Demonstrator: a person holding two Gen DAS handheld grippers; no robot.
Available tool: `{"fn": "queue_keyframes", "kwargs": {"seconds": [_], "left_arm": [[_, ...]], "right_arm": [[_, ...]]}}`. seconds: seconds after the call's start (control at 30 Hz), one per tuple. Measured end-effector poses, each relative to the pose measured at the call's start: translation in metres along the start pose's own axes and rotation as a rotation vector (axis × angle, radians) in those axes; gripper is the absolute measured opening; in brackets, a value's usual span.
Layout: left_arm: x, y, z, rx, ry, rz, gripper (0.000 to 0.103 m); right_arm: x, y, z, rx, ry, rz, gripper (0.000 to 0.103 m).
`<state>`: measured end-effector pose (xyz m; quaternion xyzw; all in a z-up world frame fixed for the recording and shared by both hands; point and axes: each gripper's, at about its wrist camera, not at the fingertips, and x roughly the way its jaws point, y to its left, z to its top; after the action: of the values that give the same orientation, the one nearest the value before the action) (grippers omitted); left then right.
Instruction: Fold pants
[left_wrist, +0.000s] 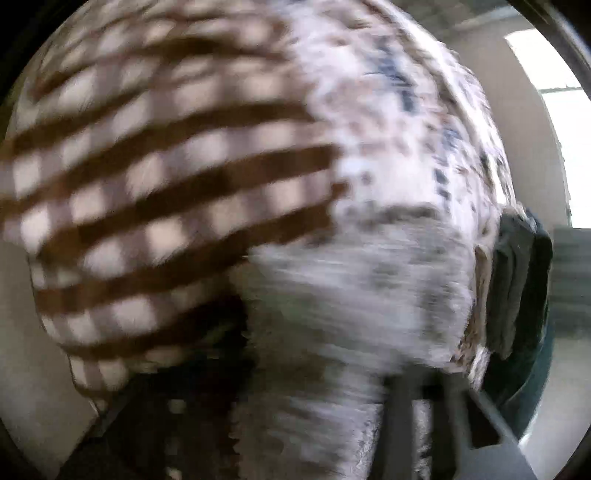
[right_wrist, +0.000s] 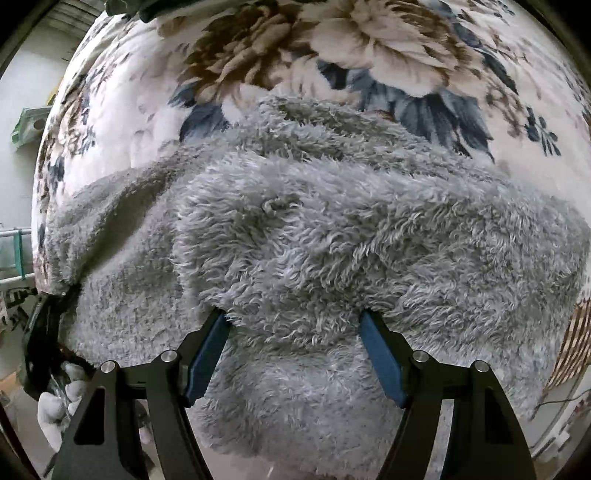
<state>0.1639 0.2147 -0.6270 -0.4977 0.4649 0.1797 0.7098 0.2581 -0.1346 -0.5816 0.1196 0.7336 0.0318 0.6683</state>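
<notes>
Pants (right_wrist: 314, 236): grey, shaggy fleece, lying bunched on a flowered blanket (right_wrist: 369, 66), with a fold of pile heaped over the middle. Judged soft, limp and bulky, fairly light; deep pile should give good purchase, but layers may slide on each other. Best taken at a hem or the waistband edge, not the loose heap. Checked brown-and-white cloth (left_wrist: 147, 177) lies beside the pants, on the blanket. Dark folded garment (left_wrist: 517, 280) sits past the pants' far edge. Right claw (right_wrist: 295, 328) spread wide just above the pants, blue pads either side of a fleece fold, not pressing. Left claw (left_wrist: 424, 424) pressed nearly together; blur hides whether it pinches fleece.
</notes>
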Motion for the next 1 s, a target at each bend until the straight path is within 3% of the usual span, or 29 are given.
{"fn": "queue_keyframes", "kwargs": {"seconds": [0.1,0.17,0.4,0.57,0.63,0.67,0.73,0.87,1.0], "left_arm": [[-0.028,-0.040,-0.016,0.194,-0.102,-0.014,0.013],[-0.040,-0.059,-0.026,0.272,-0.120,-0.031,0.012],[-0.068,-0.108,-0.041,0.376,-0.104,-0.126,0.011],[-0.092,-0.168,-0.085,0.552,-0.068,-0.193,0.011],[-0.092,-0.192,-0.112,0.637,-0.047,-0.172,0.011],[-0.092,-0.204,-0.129,0.680,-0.032,-0.176,0.011],[-0.088,-0.221,-0.157,0.740,-0.015,-0.168,0.011],[-0.070,-0.250,-0.229,0.865,0.071,-0.131,0.011],[-0.051,-0.262,-0.288,0.959,0.136,-0.087,0.011]], "right_arm": [[0.001,-0.001,-0.001,-0.004,0.004,-0.004,0.075],[-0.001,-0.002,-0.003,-0.007,0.005,-0.001,0.075],[-0.007,-0.016,-0.013,-0.023,0.028,0.069,0.075],[-0.024,-0.043,-0.017,0.020,-0.013,0.122,0.075],[-0.033,-0.060,-0.020,0.030,-0.039,0.070,0.075],[-0.039,-0.070,-0.022,0.019,-0.059,-0.023,0.076],[-0.046,-0.087,-0.027,0.002,-0.082,-0.146,0.088],[-0.054,-0.129,-0.035,-0.004,-0.093,-0.200,0.090],[-0.062,-0.181,-0.045,0.026,-0.084,-0.180,0.090]]}}
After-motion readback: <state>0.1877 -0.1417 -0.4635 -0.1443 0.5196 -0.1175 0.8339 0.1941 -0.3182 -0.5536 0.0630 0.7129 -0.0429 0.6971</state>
